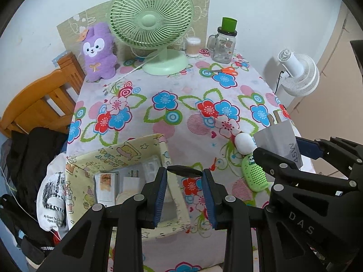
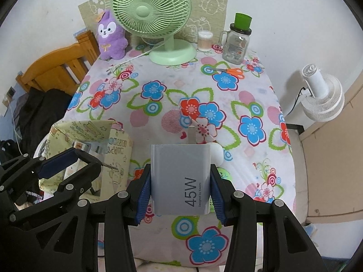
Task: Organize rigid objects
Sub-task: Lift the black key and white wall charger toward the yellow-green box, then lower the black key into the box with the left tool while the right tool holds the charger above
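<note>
Charger block [image 2: 181, 176], white with a grey sheen, squarish with rounded edges, is pinched between the blue pads [image 2: 144, 195] of the right gripper [image 2: 180, 196], held off the flowered tablecloth [image 2: 158, 117]. Its face reads "45W" with small print beside it; flat metal prongs point away toward 12 o'clock. From the left wrist view the same charger [image 1: 280, 140] shows at 3 o'clock, prongs tilted up and leftward.

Left gripper [image 1: 184, 195] stands spread, nothing between its pads, poised over the right wall of a yellow cartoon-print fabric box [image 1: 179, 195] at the table's near left edge. Inside the box lie another white plug [image 1: 131, 176], a small printed carton [image 1: 104, 187] and a clear plastic item, details unclear.

Beside the held charger, on the cloth: a white egg-shaped object [image 1: 244, 142] and a green perforated case with a panda mark [image 1: 255, 173], just touching or nearly so.

Far edge of the table, toward 12 o'clock: green desk fan [image 2: 156, 18], purple plush rabbit [image 2: 111, 36], cotton swab tub [image 2: 204, 40], handled glass jar with green cap [image 2: 237, 40], orange-handled scissors [image 2: 231, 70].
</note>
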